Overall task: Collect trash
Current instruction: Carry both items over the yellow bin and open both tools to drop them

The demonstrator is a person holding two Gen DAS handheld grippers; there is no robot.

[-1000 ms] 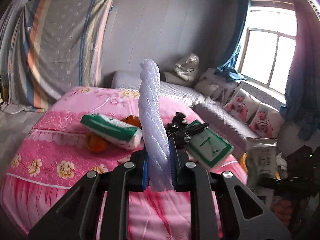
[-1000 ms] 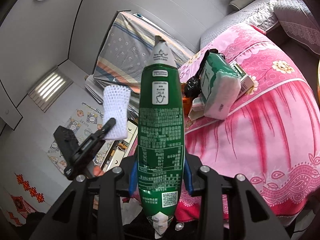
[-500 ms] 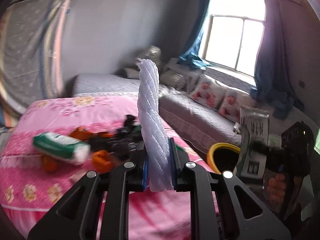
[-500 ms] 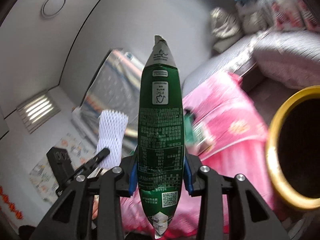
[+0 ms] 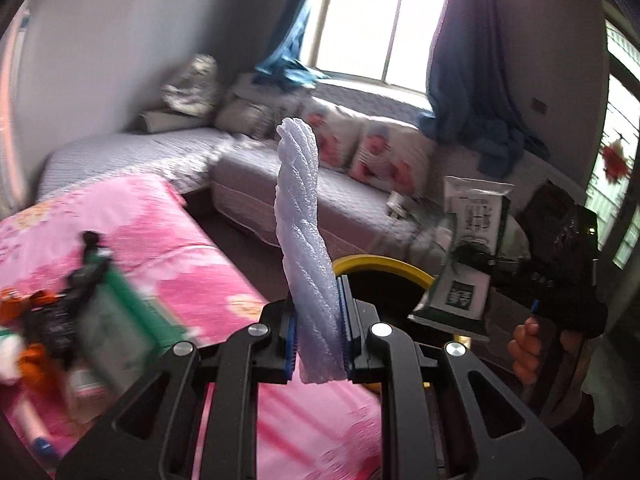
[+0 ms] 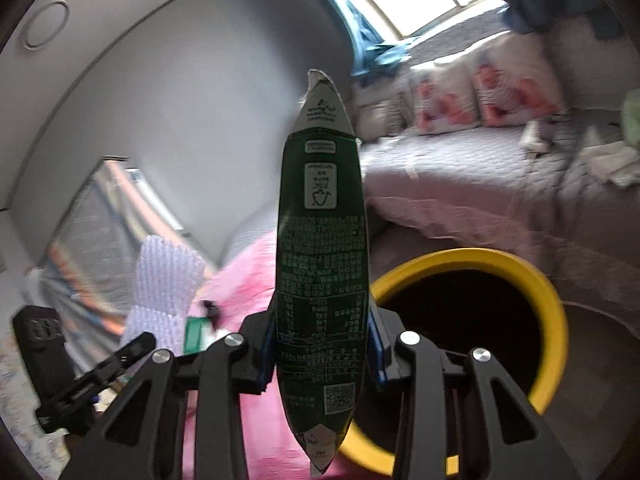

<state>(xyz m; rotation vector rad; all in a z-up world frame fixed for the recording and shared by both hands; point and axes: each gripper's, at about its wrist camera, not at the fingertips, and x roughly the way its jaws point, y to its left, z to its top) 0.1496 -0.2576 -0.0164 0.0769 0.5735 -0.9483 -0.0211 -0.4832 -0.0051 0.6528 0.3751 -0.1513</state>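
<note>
A: While both hands are loaded, where does each piece sit?

B: Left gripper [image 5: 318, 334] is clamped on a white foam net sleeve [image 5: 304, 236], pinched near its lower end so the rest stands up clear of the fingers. My read: held low so it drops free once the jaws part.

A: And the bin?

B: Yellow-rimmed bin [image 6: 516, 268] is on the floor beside the bed, just ahead of both grippers. In the left view its rim [image 5: 380, 262] shows right behind the sleeve.

A: Right side?

B: Right gripper [image 6: 322, 354] is closed on a green snack bag [image 6: 322, 240], gripped across the lower half, top end up. Bag sits near the bin's left rim, not yet over the opening. Looks like a carry-to-bin step, neither item released.

A: More trash left?

B: Yes. Pink floral bedspread [image 5: 168, 232] has a blurred pile at the left edge: a green packet [image 5: 120, 320], something black, orange bits. Can't identify more.

A: Room?

B: Grey quilted daybed [image 5: 280, 184] with printed pillows, bright window [image 5: 384, 24], blue curtains, plain grey walls.
</note>
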